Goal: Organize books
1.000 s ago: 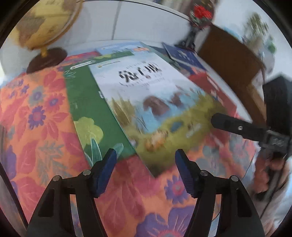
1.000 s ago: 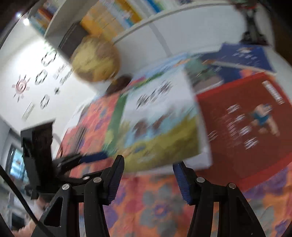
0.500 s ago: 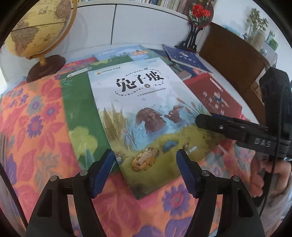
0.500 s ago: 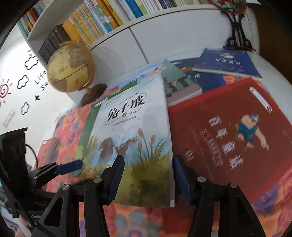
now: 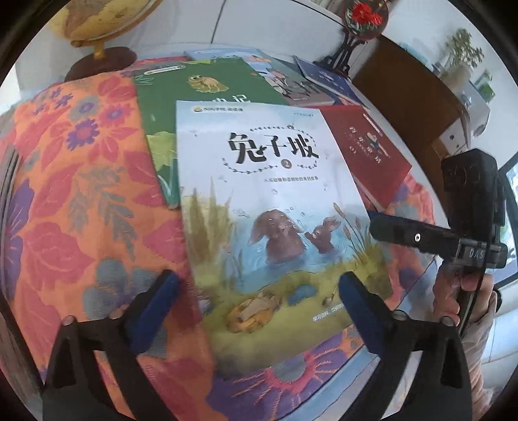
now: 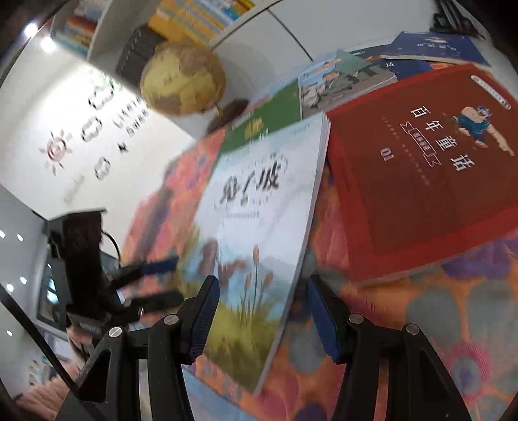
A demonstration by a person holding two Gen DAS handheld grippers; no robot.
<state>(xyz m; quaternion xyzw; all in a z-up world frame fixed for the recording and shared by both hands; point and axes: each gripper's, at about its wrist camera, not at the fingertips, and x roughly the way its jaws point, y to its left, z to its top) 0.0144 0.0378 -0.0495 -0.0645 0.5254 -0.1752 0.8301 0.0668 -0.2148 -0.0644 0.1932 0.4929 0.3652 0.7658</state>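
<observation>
A rabbit picture book lies face up on the floral cloth, partly over a green book. My left gripper hovers over its near edge. Its jaws are opening wide, with the book's lower part between the fingers but no pad pressing on it. My right gripper stands half open over the same book's right edge, pinching nothing. One right finger shows beside that edge. The left gripper appears blurred in the right wrist view.
A red book lies right of the rabbit book, with an illustrated book and dark blue books behind. A globe stands at the back left, a red-flowered ornament on a stand at the back. A bookshelf runs above.
The left jaws have spread much wider. The rabbit book has slid nearer and straightened, uncovering more of the green book. The right gripper has dipped lower by the book's right edge.
</observation>
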